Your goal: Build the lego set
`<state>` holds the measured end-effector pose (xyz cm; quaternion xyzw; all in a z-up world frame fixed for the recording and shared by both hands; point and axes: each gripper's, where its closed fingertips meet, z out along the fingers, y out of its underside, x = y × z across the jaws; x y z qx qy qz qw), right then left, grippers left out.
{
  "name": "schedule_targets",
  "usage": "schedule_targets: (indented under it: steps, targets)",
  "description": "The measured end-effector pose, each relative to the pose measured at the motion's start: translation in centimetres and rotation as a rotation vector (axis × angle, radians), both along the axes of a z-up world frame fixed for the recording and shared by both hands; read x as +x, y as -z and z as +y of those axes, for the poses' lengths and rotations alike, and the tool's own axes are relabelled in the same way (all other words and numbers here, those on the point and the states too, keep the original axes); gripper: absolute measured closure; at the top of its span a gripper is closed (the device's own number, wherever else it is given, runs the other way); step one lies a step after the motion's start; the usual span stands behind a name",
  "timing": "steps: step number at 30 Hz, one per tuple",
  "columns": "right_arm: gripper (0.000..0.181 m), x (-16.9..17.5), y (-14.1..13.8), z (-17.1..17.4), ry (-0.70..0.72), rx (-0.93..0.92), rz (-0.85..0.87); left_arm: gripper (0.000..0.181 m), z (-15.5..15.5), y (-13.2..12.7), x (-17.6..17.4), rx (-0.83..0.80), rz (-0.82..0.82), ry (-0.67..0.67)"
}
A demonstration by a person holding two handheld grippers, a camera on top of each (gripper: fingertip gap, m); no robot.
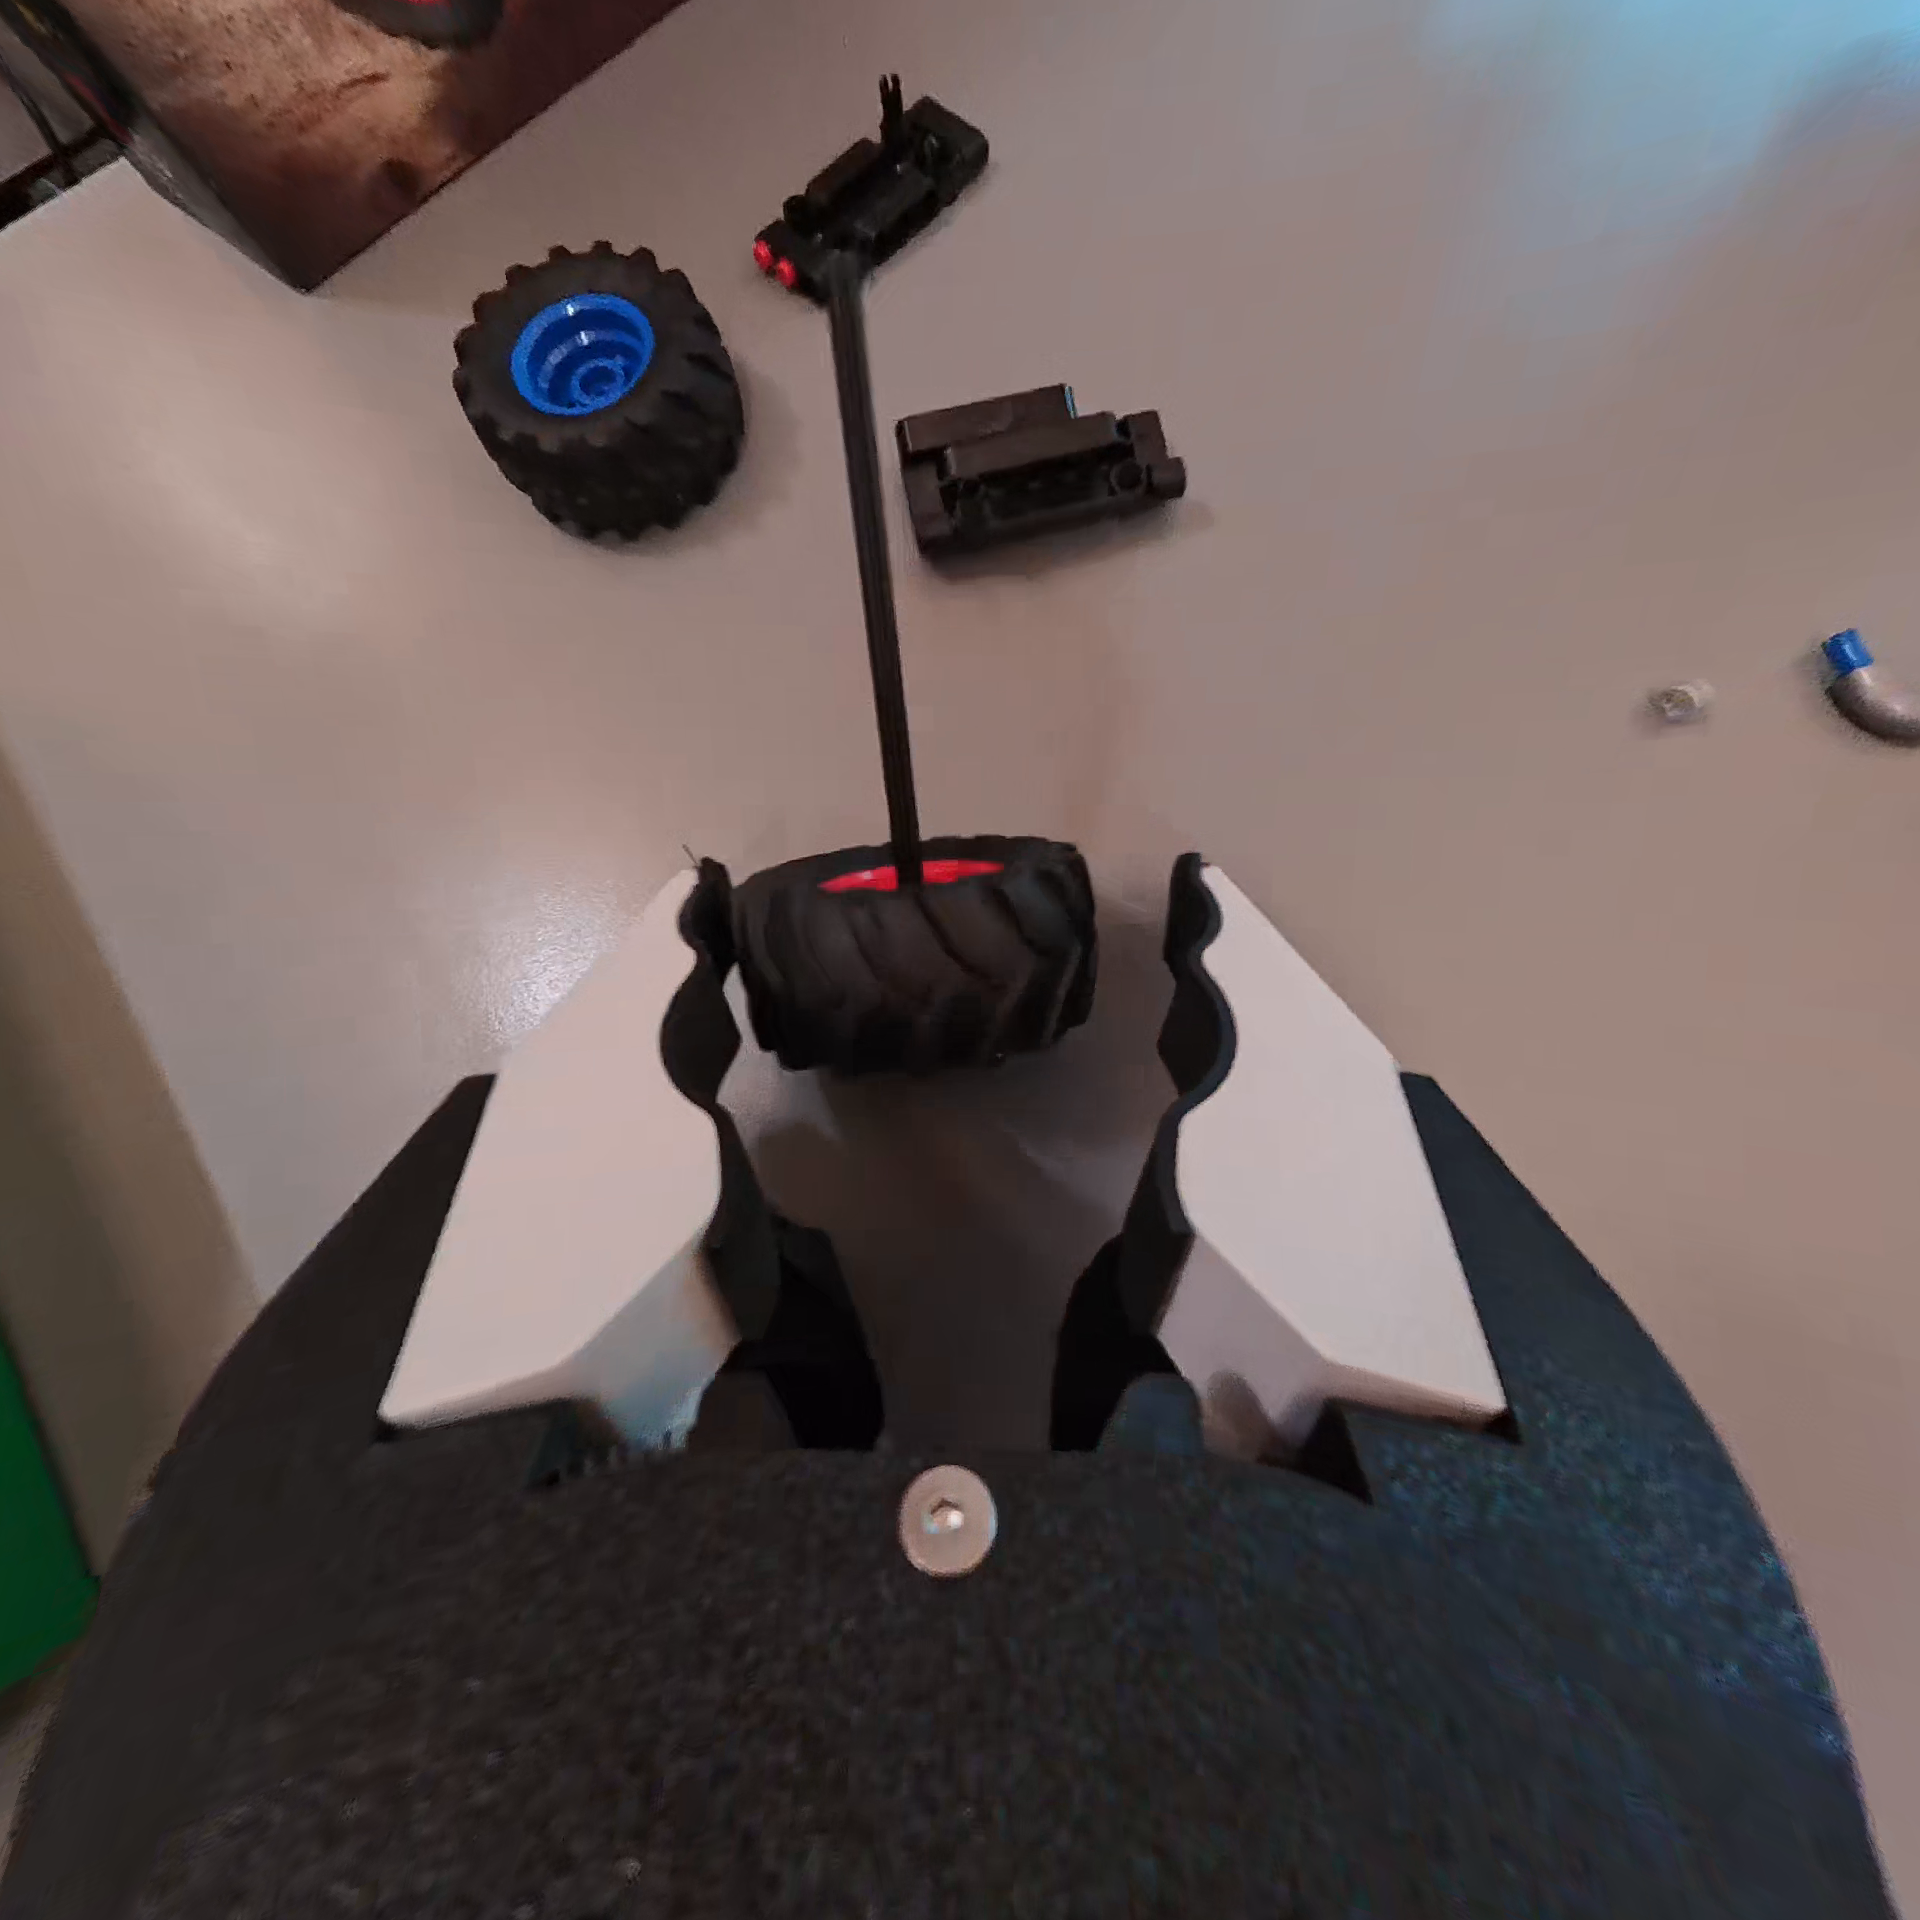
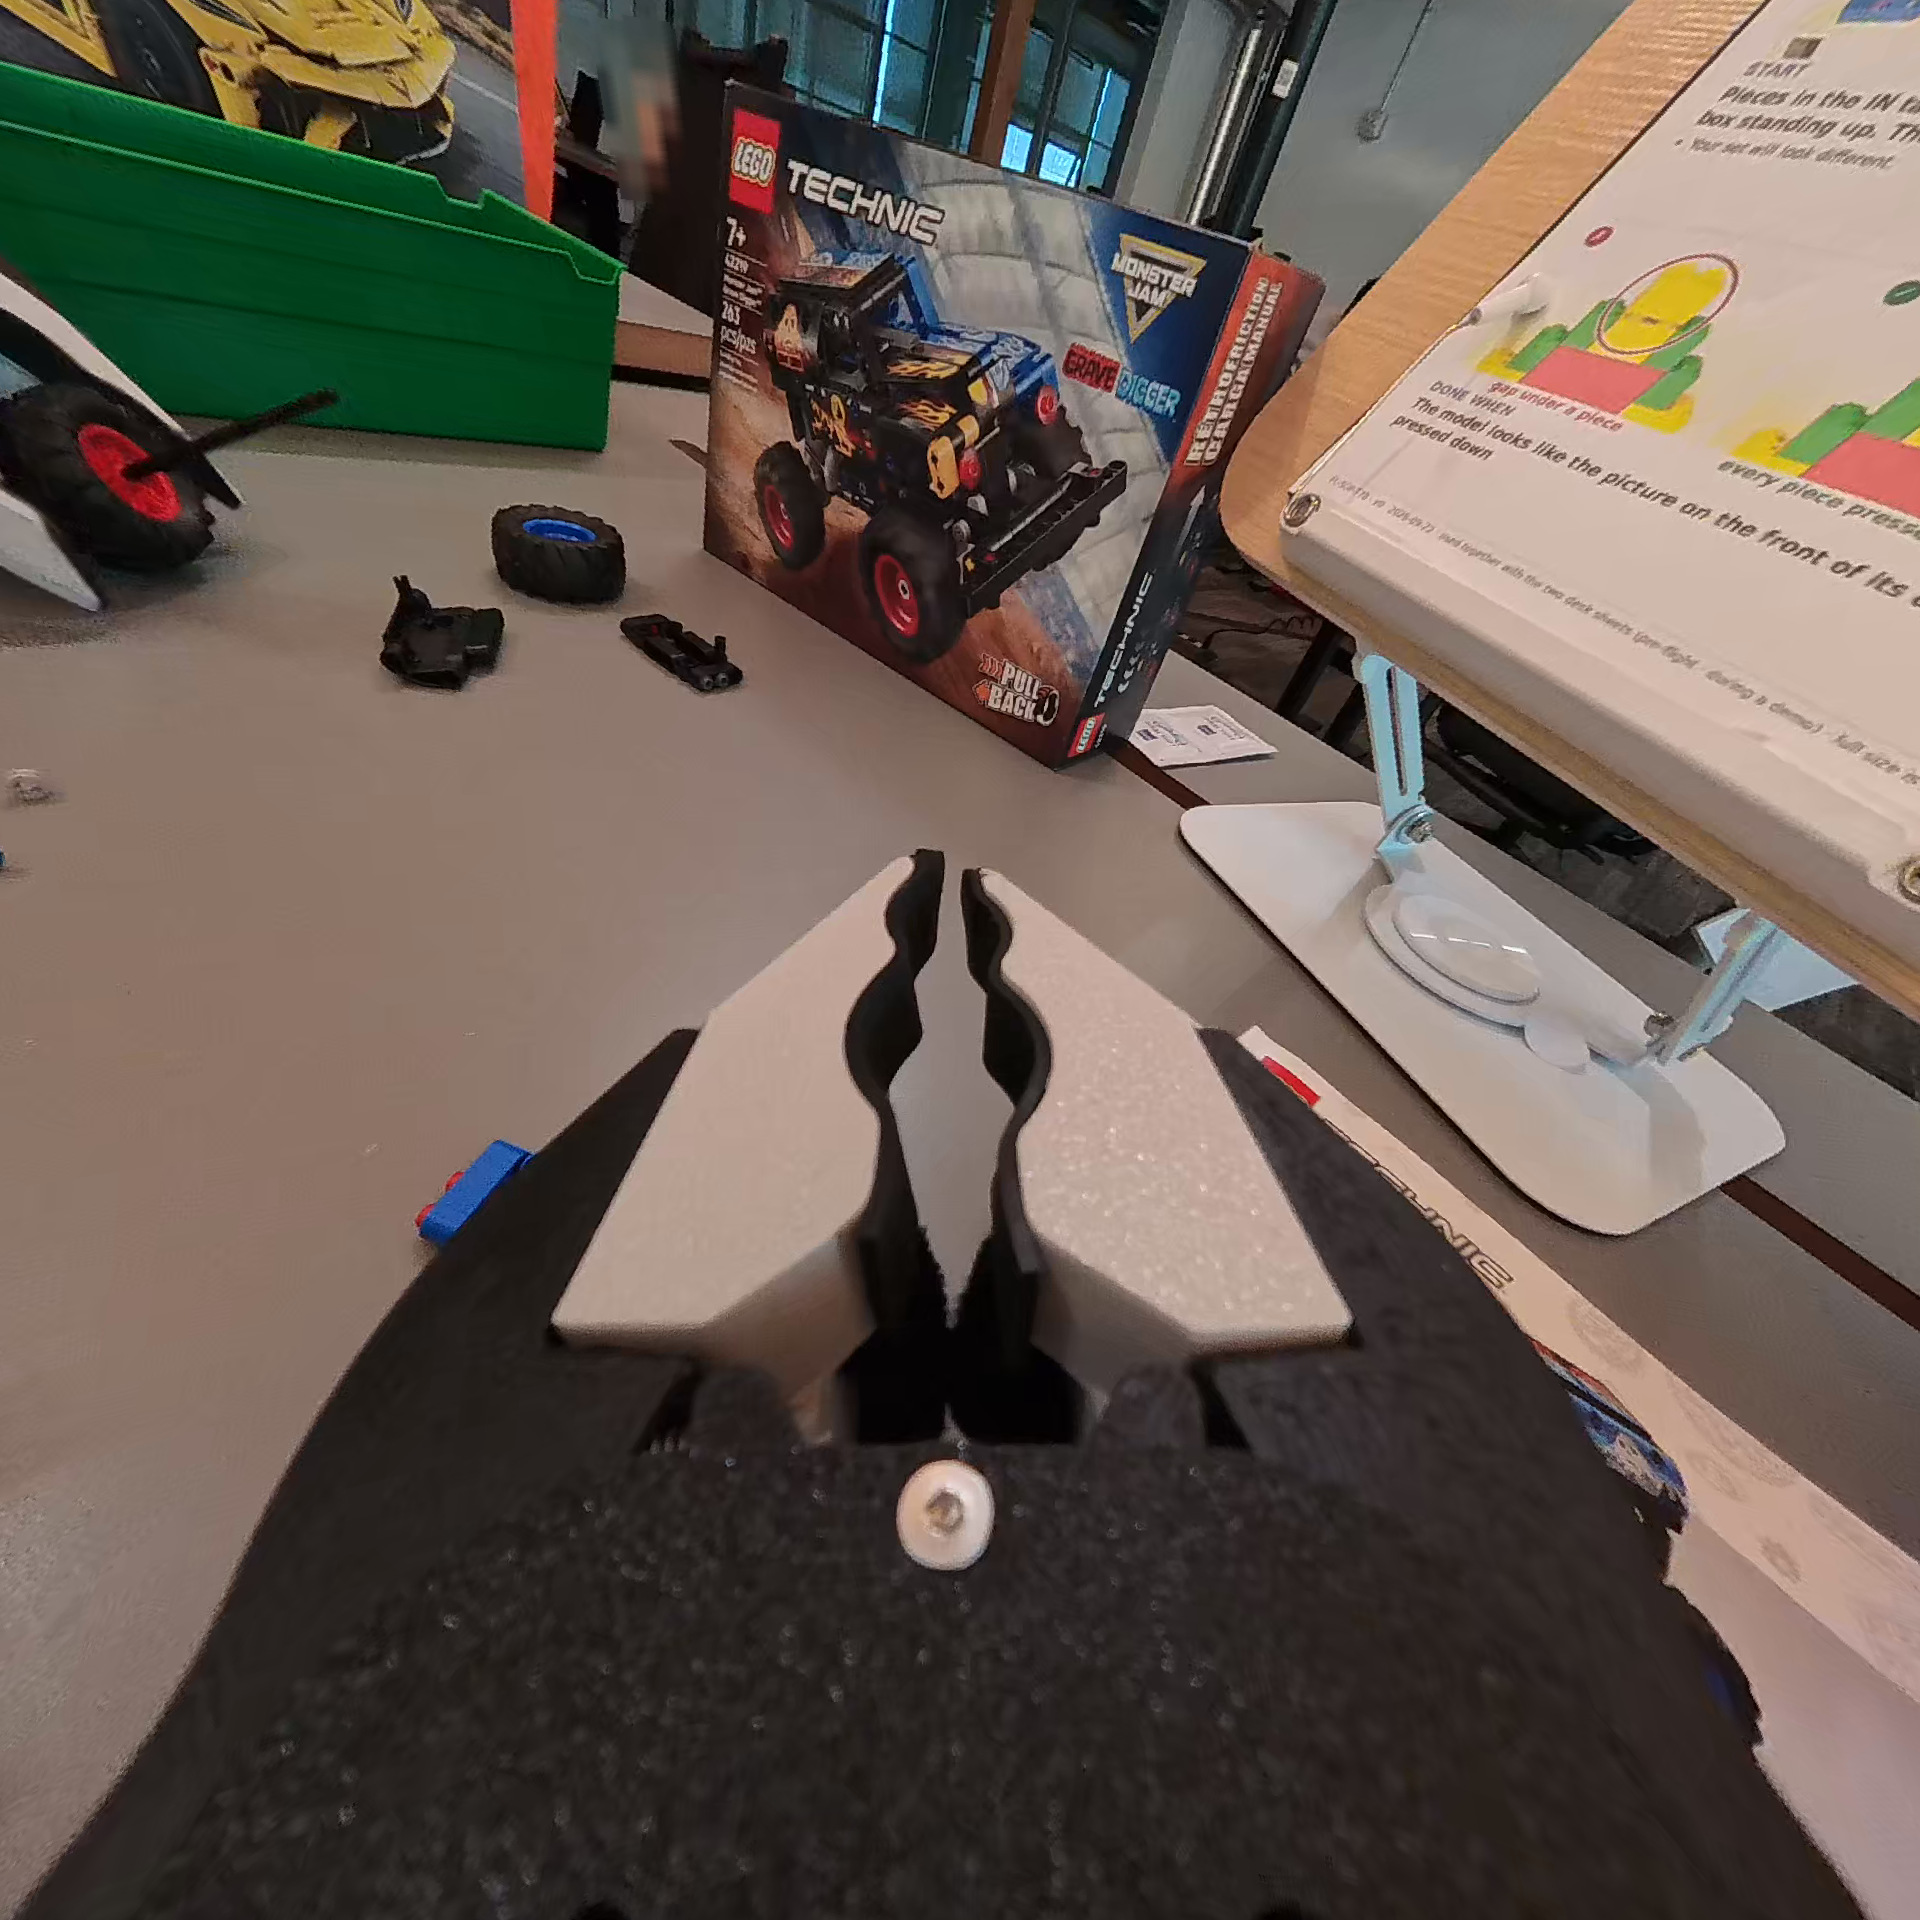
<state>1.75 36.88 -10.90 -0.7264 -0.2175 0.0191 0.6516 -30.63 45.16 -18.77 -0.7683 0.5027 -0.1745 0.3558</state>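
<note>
My left gripper (image 1: 945, 873) is open around a black tyre with a red hub (image 1: 920, 956). The tyre touches the left finger (image 1: 582, 1122), and a gap separates it from the right finger. A long black axle (image 1: 878, 582) sticks out of the hub, pointing away from me. The same wheel (image 2: 104, 488) and the left gripper's white fingers show at the far left of the right wrist view. My right gripper (image 2: 940, 868) is shut with nothing between its fingers, held over the grey table (image 2: 312, 987).
A blue-hubbed tyre (image 1: 597, 390) and two black assemblies (image 1: 883, 187) (image 1: 1039, 468) lie beyond the left gripper. Small grey (image 1: 1678, 701) and blue-grey (image 1: 1865, 686) parts lie right. A toy box (image 2: 966, 436), green bin (image 2: 312, 301), sheet stand (image 2: 1455, 1018), booklet (image 2: 1662, 1455) and blue brick (image 2: 473, 1190) surround the right gripper. About 35 centimeters separates my left fingertips from my right.
</note>
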Motion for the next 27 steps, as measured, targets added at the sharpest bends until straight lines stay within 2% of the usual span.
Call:
schedule_targets:
  steps: [2, 4, 7, 10, 12, 16, 19, 20, 21, 22, 23, 25, 27]
  targets:
    - [0.177, -0.1, 0.0, 0.0, -0.005, -0.005, 0.002, 0.093, -0.6, -1.1, 0.1, 0.065, -0.007, -0.017]
    - [0.177, 0.0, -0.1, -0.1, -0.009, 0.003, 0.014, 0.095, -1.3, -3.0, -0.3, 0.139, -0.048, -0.060]
    - [0.177, 0.0, -0.3, -0.2, -0.016, 0.006, 0.032, 0.113, -3.4, -5.3, -0.3, 0.160, -0.129, -0.097]
    - [0.177, 0.1, -0.4, -0.2, -0.023, 0.007, 0.041, 0.111, -4.4, -6.3, -0.9, 0.232, -0.032, -0.161]
    - [0.177, 0.1, -0.4, -0.2, -0.025, 0.007, 0.040, 0.123, -5.8, -7.8, -0.5, 0.279, -0.088, -0.201]
    - [0.177, 0.1, -0.5, -0.3, -0.034, 0.010, 0.049, 0.132, -8.2, -10.8, 0.2, 0.394, -0.215, -0.326]
    - [0.177, 0.1, -0.6, -0.4, -0.038, 0.008, 0.052, 0.155, -11.6, -12.9, 1.3, 0.590, -0.171, -0.337]
    - [0.177, 0.0, -0.5, -0.4, -0.043, 0.007, 0.054, 0.166, -12.7, -12.4, 2.3, 0.582, -0.162, -0.306]
    - [0.177, 0.0, -0.5, -0.4, -0.047, 0.003, 0.057, 0.171, -13.6, -10.8, 3.7, 0.510, -0.137, -0.241]
    - [0.177, 0.0, -0.5, -0.3, -0.050, 0.002, 0.061, 0.169, -14.1, -8.4, 5.0, 0.398, -0.092, -0.170]
    - [0.177, -0.1, -0.4, -0.3, -0.055, -0.001, 0.064, 0.159, -14.1, -6.0, 5.9, 0.287, -0.045, -0.126]
    - [0.177, -0.1, -0.3, -0.3, -0.059, -0.008, 0.068, 0.153, -12.2, -3.0, 6.5, 0.147, -0.023, -0.168]
    - [0.177, -0.2, -0.4, -0.4, -0.060, -0.004, 0.069, 0.153, -10.9, -1.7, 7.1, 0.039, -0.069, -0.197]
